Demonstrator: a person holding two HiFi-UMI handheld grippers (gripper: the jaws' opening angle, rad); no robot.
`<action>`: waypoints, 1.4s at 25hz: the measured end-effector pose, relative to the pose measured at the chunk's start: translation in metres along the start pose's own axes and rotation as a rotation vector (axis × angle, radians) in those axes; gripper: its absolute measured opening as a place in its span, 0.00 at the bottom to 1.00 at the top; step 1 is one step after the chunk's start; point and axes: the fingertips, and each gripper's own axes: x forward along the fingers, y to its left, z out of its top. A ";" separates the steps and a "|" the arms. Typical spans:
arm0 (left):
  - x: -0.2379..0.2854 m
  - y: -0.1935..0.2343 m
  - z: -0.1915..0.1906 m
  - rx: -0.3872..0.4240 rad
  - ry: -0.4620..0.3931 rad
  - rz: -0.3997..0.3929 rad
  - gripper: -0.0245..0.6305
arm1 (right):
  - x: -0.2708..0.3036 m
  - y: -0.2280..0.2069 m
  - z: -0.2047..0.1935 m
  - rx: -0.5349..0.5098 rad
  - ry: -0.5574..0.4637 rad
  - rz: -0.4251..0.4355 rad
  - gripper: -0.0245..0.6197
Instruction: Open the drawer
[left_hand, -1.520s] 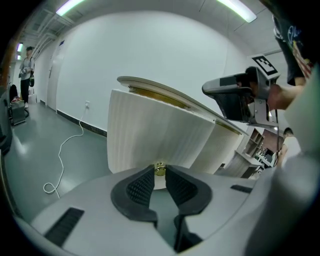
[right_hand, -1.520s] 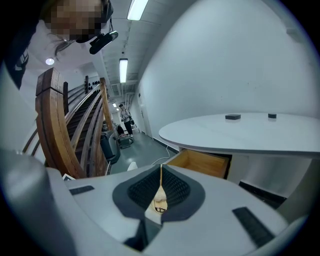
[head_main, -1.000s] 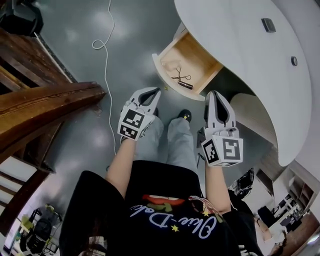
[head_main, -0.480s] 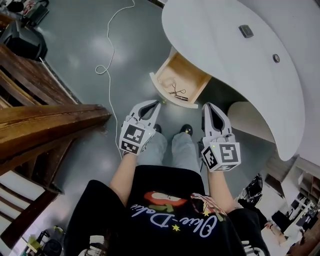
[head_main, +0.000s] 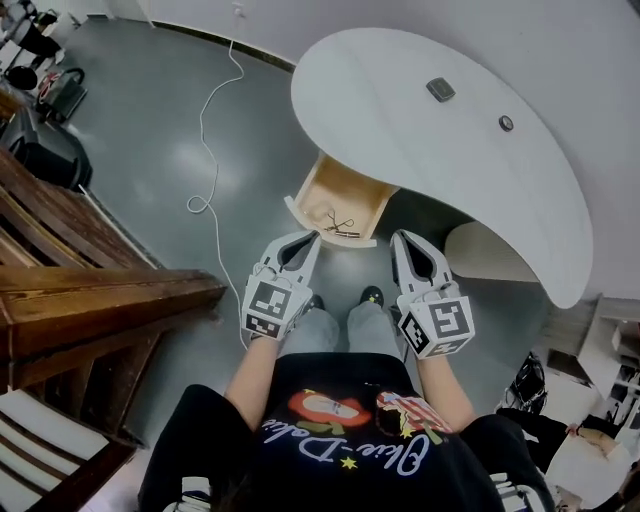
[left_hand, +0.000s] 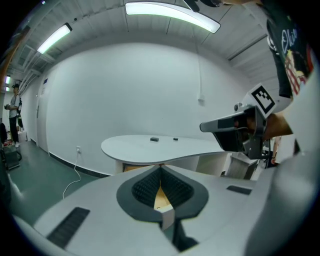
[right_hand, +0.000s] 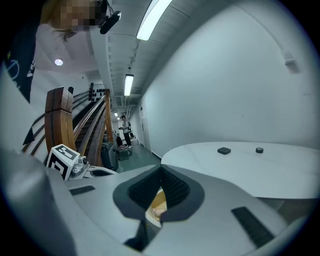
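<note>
Leftmost, at nine o'clock in the head view:

1. Wooden stair rail (head_main: 100, 300), dark, well apart from the work.
2. White cable (head_main: 208, 130), trailing over the grey floor (head_main: 150, 150) from eleven o'clock. It is loose and near nothing in use.
3. Left gripper (head_main: 300, 248), at seven o'clock of the drawer. Its own view shows the jaws clenched tip to tip with nothing held. It is held in the air short of the drawer front, not touching it.
4. Drawer (head_main: 352, 196), dead centre at twelve o'clock of both grippers. It stands pulled well out from under the desk, its wooden floor exposed. A few small dark items (head_main: 338, 226) lie against its front panel, too small to identify.
5. Right gripper (head_main: 412, 250), at five o'clock of the drawer. Jaws likewise pressed together and empty, clear of the drawer.
6. White curved desk (head_main: 420, 150), at one o'clock, with two small fittings (head_main: 441, 90) on top.

Handling note, as a judgement: the opening looks done or nearly so. If more travel is wanted, part one gripper's jaws and take the front panel's top edge squarely. Draw straight toward six o'clock along the runners, without twisting, and stop before the drawer leaves its housing.
</note>
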 end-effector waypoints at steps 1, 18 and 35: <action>0.000 -0.003 0.007 0.013 -0.005 -0.014 0.05 | -0.002 0.000 0.005 -0.004 -0.008 -0.003 0.04; -0.018 -0.037 0.081 0.089 -0.078 -0.120 0.05 | -0.033 0.012 0.060 -0.040 -0.112 -0.008 0.04; -0.040 -0.051 0.132 0.145 -0.196 -0.151 0.05 | -0.051 0.022 0.098 -0.113 -0.206 -0.001 0.04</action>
